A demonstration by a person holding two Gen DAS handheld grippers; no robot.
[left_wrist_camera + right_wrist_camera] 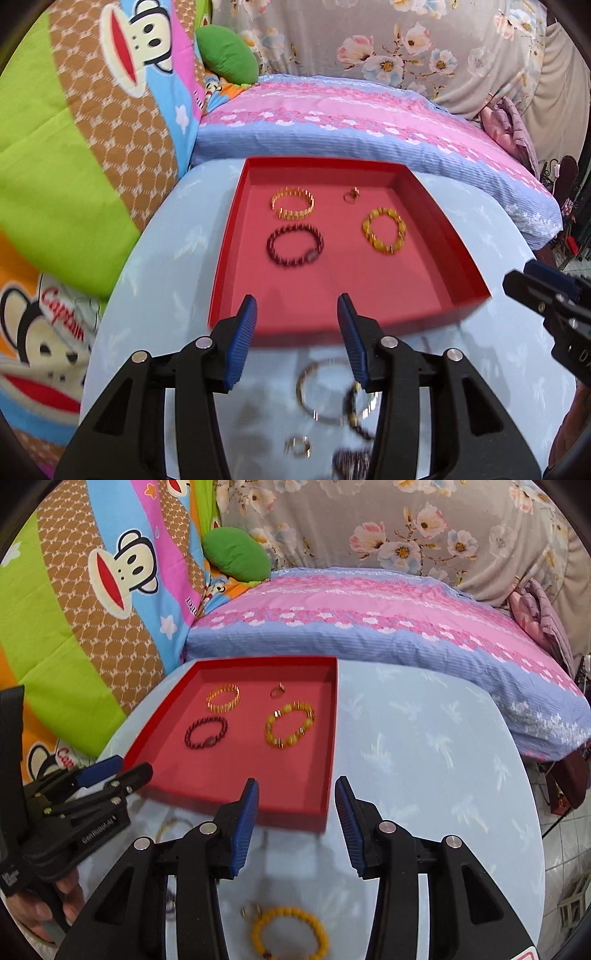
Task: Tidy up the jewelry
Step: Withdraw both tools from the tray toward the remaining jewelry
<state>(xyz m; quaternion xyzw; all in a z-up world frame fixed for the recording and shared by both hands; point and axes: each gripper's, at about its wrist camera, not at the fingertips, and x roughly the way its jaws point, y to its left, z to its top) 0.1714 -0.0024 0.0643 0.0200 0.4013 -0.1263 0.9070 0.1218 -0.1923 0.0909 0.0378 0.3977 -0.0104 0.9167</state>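
Note:
A red tray [229,251] [332,738] on the light blue table holds a gold link bracelet [293,203] [222,698], a dark red bead bracelet [295,245] [205,731], a yellow bead bracelet [384,230] [290,723] and a small ring [351,195] [277,691]. My left gripper [297,299] hangs open over the tray's near edge with nothing between its pads. My right gripper [297,781] is open and empty over the tray's near right corner. Below on the table lie a thin bangle [325,391], a small ring [297,446] and another yellow bead bracelet [290,934], all blurred.
The round table [424,738] has a bare stretch right of the tray. A pink and blue cushion [369,620] borders its far edge, and a cartoon-print quilt [74,147] rises at the left. A hand [55,897] holds the left gripper.

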